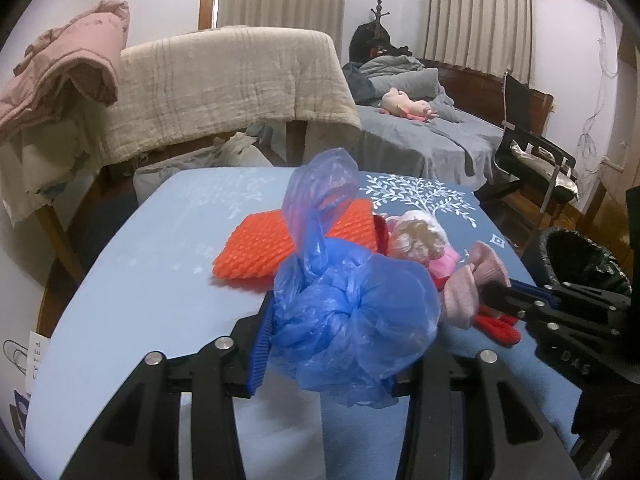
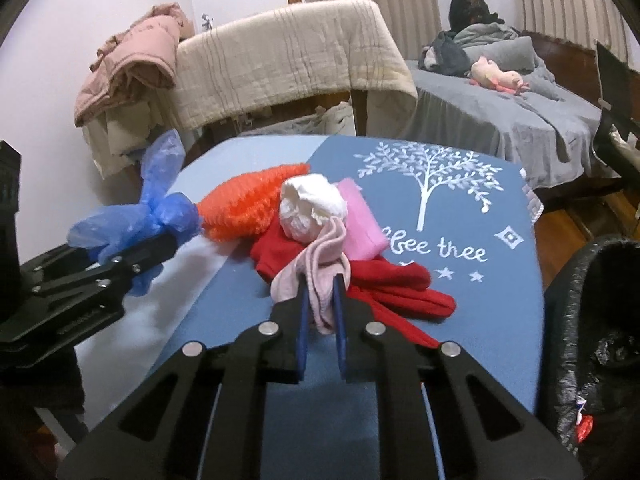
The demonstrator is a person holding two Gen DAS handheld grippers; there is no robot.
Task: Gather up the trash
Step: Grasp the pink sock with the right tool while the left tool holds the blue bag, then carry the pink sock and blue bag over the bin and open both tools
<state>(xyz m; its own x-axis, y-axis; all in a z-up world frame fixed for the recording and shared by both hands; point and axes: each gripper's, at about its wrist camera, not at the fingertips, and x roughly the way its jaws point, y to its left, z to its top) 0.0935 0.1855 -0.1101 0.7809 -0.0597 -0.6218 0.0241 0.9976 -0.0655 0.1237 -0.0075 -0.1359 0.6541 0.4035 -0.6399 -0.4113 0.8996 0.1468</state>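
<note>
Bin (image 2: 600, 320) just beside table edge (image 2: 538, 280) — right.

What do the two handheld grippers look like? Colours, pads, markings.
Both are matte black plastic with slotted linkage arms and silver round pivot bolts. The left gripper has ribbed blue pads on its fingers. The right gripper has smooth, thin blue pads, and raised lettering shows faintly on its body. No cables or sleeves visible.
</note>
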